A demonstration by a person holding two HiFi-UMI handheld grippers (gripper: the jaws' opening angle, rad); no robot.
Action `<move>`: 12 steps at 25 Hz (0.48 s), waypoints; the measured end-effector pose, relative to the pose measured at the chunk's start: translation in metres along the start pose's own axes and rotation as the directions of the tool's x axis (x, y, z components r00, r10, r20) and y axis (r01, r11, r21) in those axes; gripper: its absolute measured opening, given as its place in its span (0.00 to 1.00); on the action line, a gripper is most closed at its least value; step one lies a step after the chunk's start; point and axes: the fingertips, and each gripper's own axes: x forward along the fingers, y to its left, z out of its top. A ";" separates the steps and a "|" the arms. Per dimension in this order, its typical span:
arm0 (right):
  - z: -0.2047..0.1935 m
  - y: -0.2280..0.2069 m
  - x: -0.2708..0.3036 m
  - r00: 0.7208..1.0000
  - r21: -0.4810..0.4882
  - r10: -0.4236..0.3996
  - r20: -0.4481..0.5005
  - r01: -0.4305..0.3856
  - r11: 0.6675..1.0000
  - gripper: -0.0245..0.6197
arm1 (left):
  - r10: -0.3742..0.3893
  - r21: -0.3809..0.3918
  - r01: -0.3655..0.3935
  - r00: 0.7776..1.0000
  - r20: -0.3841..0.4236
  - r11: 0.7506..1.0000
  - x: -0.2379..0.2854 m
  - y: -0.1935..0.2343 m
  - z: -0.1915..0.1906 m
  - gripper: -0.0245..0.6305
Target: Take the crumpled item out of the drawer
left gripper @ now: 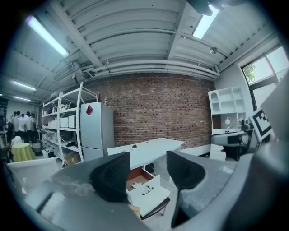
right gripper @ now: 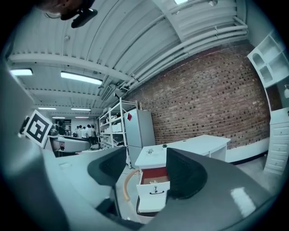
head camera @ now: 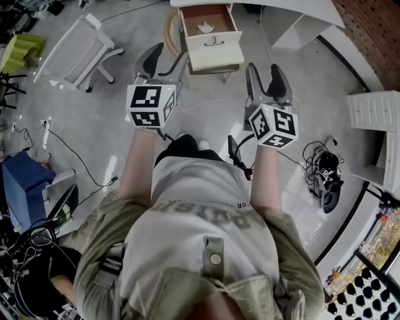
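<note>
One open drawer (head camera: 211, 39), one crumpled item (head camera: 205, 27) and two hand-held grippers: a person stands on a grey floor facing a white desk (head camera: 281, 9), beneath which the single white drawer is pulled out, showing its reddish-brown inside. The crumpled item, pale and small, lies alone on the drawer's bottom, toward the back.

The left gripper (head camera: 165, 59) has its two dark fingers spread wide with nothing between them but air; in the left gripper view the drawer (left gripper: 146, 194) and the crumpled item (left gripper: 136, 185) show through the gap, well beyond the tips. The right gripper (head camera: 264, 72) likewise stands with its fingers apart and holds nothing, touching nothing; the right gripper view frames the drawer (right gripper: 156, 196) and the crumpled item (right gripper: 153, 182) in the distance between them.

Both bare forearms reach forward from the person's waist, side by side, the grippers level with each other and pointed at the drawer, each carrying one black-and-white marker cube. Both are well short of the drawer. One white chair (head camera: 78, 50) stands to the left.
</note>
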 end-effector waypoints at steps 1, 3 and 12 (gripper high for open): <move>-0.001 -0.004 0.001 1.000 0.004 -0.002 -0.003 0.002 1.000 0.45 | 0.005 -0.003 -0.005 1.000 -0.004 1.000 0.001 0.002 -0.001 0.45; -0.005 -0.009 0.005 1.000 0.010 -0.006 -0.011 0.006 1.000 0.46 | 0.018 -0.014 -0.018 1.000 -0.015 1.000 0.005 0.008 -0.006 0.48; -0.017 -0.027 0.044 0.999 0.006 -0.015 -0.045 0.016 1.000 0.46 | 0.059 -0.048 -0.060 0.998 -0.035 0.997 0.043 0.047 -0.015 0.49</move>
